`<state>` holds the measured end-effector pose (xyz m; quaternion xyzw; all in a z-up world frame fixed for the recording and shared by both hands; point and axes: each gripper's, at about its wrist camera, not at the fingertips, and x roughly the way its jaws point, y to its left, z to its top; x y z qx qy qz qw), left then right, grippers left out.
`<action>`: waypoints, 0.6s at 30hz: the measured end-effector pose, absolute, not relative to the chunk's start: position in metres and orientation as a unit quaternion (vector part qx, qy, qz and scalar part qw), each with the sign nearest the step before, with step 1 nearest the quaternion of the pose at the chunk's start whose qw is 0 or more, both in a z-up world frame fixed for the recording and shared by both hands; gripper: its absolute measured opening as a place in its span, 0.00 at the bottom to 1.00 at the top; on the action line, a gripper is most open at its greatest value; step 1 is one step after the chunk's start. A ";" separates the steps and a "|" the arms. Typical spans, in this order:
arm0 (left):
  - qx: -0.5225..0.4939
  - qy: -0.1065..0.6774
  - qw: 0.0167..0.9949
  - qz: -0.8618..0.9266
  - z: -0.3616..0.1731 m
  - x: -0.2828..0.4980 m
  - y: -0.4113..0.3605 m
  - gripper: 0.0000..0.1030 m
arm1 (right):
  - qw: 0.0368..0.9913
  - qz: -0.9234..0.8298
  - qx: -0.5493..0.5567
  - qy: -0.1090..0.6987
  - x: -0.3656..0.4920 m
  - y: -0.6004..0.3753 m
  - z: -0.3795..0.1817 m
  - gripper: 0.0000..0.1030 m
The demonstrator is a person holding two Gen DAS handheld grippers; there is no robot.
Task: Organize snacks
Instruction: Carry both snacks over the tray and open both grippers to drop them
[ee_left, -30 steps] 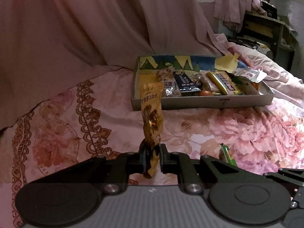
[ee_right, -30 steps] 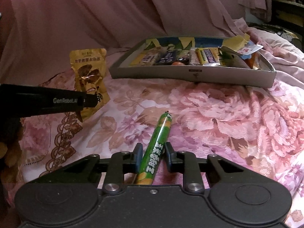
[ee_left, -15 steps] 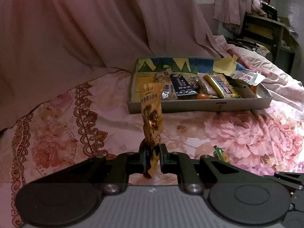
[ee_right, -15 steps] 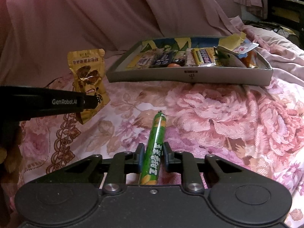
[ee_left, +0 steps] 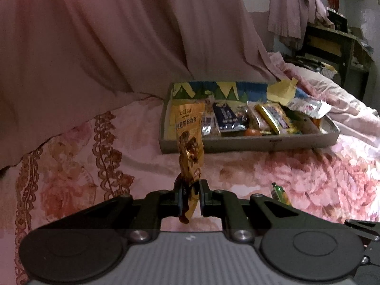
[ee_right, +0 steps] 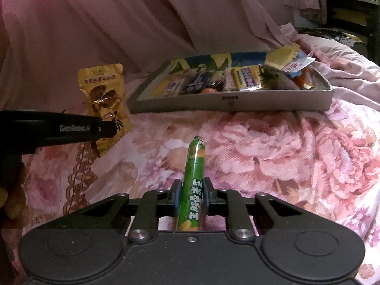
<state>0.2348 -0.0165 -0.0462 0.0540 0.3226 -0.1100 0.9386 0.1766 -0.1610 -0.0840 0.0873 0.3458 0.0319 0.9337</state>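
Gripping a green stick (ee_right: 193, 185), the right gripper (ee_right: 192, 196) had just closed its jaws onto it above the floral bedspread (ee_right: 273, 156). The left gripper (ee_left: 191, 196) pinched a yellow pouch (ee_left: 190, 142) upright by its lower edge. Beyond, the tray (ee_right: 261, 99) held assorted snacks.

A gold snack pouch (ee_left: 188, 140) is standing upright, pinched at its bottom edge; a green sausage stick (ee_right: 193, 182) is pointing toward a shallow grey box (ee_right: 228, 99) — crowded with packets — sitting on the floral bed.
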 end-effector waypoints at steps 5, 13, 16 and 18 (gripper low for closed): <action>0.048 0.312 0.943 -0.109 -0.037 0.242 -0.019 0.14 | 0.933 0.022 0.102 0.344 0.181 -0.170 -0.083 0.19; 0.049 0.303 0.945 -0.108 -0.028 0.257 -0.026 0.14 | 0.940 0.008 0.118 0.321 0.192 -0.183 -0.073 0.19; 0.044 0.299 0.947 -0.109 -0.024 0.267 -0.031 0.14 | 0.944 0.005 0.116 0.309 0.203 -0.190 -0.065 0.19; 0.045 0.296 0.948 -0.112 -0.022 0.277 -0.037 0.14 | 0.950 0.007 0.105 0.295 0.214 -0.194 -0.057 0.19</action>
